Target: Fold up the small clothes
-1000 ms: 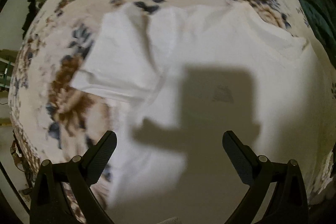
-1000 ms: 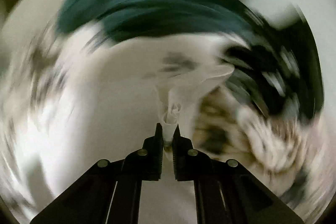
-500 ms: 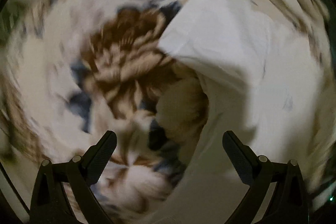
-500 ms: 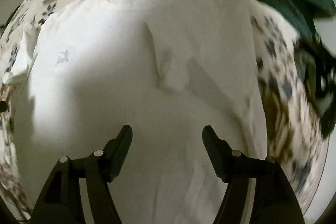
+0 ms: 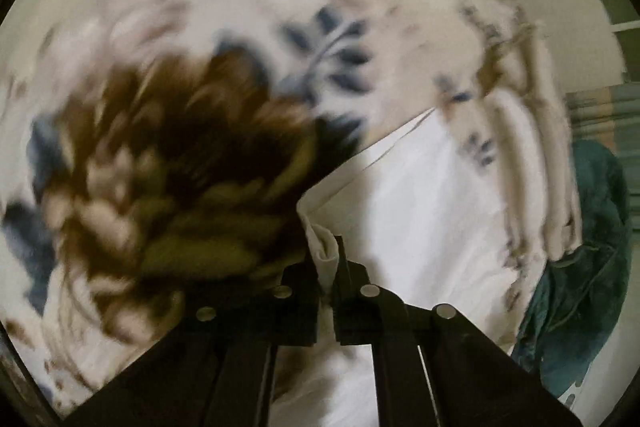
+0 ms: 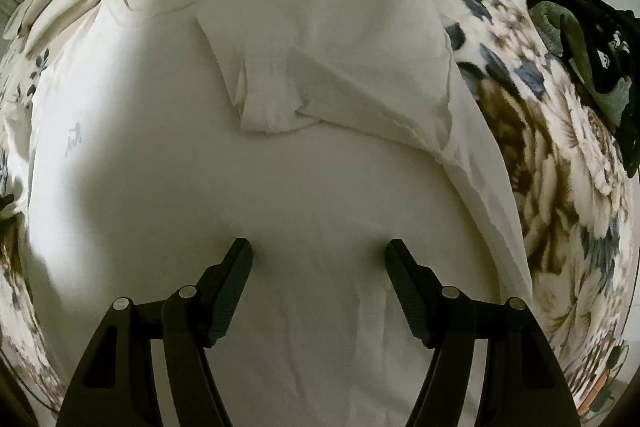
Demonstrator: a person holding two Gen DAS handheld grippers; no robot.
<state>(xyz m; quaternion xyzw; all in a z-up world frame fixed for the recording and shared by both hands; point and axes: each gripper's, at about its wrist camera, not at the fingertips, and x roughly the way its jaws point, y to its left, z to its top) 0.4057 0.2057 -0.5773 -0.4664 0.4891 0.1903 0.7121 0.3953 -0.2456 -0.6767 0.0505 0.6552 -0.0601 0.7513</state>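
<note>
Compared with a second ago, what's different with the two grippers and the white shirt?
The left hand-held gripper, open a second ago, swung to the white shirt's edge and shut on a fold of it. The right hand-held gripper, pinching a sleeve a second ago, let go, leaving that sleeve folded over the shirt, and now hangs open above it. The shirt stays on the floral blanket.

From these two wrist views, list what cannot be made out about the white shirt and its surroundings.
- Left wrist view: floral blanket smeared by motion blur.
- Left wrist view: left gripper covers the pinched white shirt edge.
- Right wrist view: shirt's hem cut off behind the right gripper.
- Right wrist view: small print unreadable.
</note>
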